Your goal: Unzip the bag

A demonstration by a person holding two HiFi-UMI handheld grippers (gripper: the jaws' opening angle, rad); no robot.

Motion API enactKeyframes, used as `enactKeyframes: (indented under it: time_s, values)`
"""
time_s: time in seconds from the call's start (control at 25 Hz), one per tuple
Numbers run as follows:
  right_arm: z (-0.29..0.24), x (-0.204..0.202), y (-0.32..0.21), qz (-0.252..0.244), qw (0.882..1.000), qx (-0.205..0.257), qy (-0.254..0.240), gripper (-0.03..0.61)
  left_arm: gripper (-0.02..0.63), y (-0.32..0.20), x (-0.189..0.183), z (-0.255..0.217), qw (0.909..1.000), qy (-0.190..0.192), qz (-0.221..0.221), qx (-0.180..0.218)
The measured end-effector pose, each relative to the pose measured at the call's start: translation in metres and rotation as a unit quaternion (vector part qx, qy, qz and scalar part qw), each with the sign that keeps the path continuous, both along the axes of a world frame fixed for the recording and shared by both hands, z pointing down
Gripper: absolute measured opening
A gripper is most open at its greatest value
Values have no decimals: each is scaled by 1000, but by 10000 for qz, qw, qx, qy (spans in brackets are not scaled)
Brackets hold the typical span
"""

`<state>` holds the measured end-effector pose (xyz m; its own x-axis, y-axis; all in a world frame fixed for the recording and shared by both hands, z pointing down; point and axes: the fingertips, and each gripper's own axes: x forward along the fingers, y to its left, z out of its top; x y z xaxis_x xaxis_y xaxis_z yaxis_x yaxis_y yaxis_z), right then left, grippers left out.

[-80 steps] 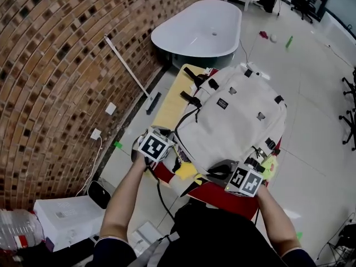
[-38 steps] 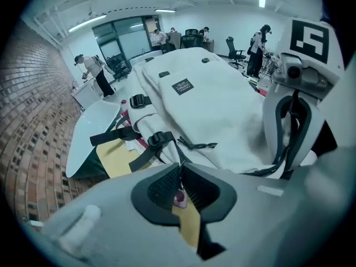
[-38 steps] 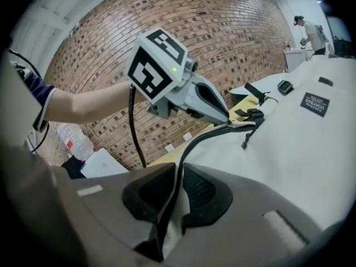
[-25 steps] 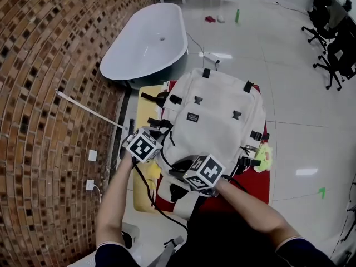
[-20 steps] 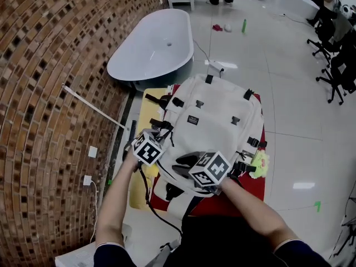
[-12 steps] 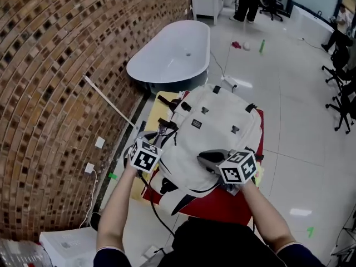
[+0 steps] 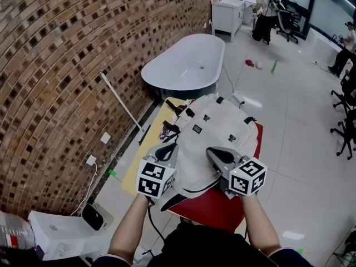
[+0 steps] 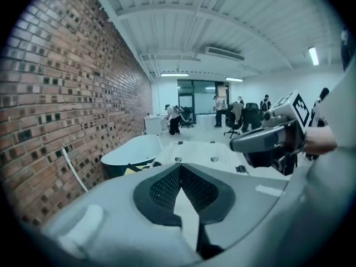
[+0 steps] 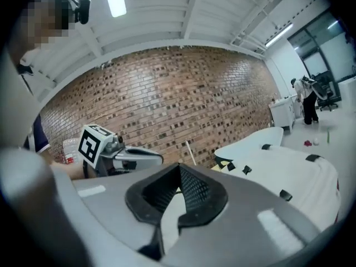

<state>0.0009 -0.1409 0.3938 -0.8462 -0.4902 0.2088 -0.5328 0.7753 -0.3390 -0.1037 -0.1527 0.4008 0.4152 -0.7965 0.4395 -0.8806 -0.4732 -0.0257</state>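
Observation:
The white backpack (image 7: 217,129) lies flat on a red mat (image 7: 214,207), its straps and buckles towards the far end. Both grippers hover above its near end, clear of it, pointing away from me. My left gripper (image 7: 168,147) is shut with nothing between its pads (image 8: 167,189); its jaws have just been closing. My right gripper (image 7: 213,151) is also shut and empty, pads (image 9: 192,191) together, and its jaws have just been closing too. The backpack (image 8: 200,148) shows beyond the left jaws, and the backpack (image 9: 289,174) lies to the right of the right jaws. The grippers hide the bag's near edge.
A white bathtub (image 7: 186,65) stands behind the bag along the brick wall (image 7: 61,54). A yellow board (image 7: 147,149) sticks out under the mat. A white rod (image 7: 119,102) leans on the wall. A white box (image 7: 55,230) sits on the floor. Office chairs (image 7: 347,132) stand at the right.
Both grippers have lifted off the bag's near end and come up towards the camera, side by side. Their jaws have shut empty. The head view has tipped up to show more of the room.

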Motion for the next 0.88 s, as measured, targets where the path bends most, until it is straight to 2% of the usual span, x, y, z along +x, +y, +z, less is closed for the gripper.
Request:
enactKeyframes:
  time_s: [0.16,0.32,0.52,0.88]
  values:
    - [-32,3,17,-40,9983,494,-307,5,5,19,46,-18,9957,896,229,26]
    - [-52,8,27,-88,9958,797,-435,5,5,28,70,-32,9895,1399,323,144]
    - [-59,15,28,-20,9949,910,-423,5,5,31,85,-43,9858,1606,427,227]
    - [-60,22,30,-39,9954,889,-353,5,5,36,92,-42,9863,1561,492,195]
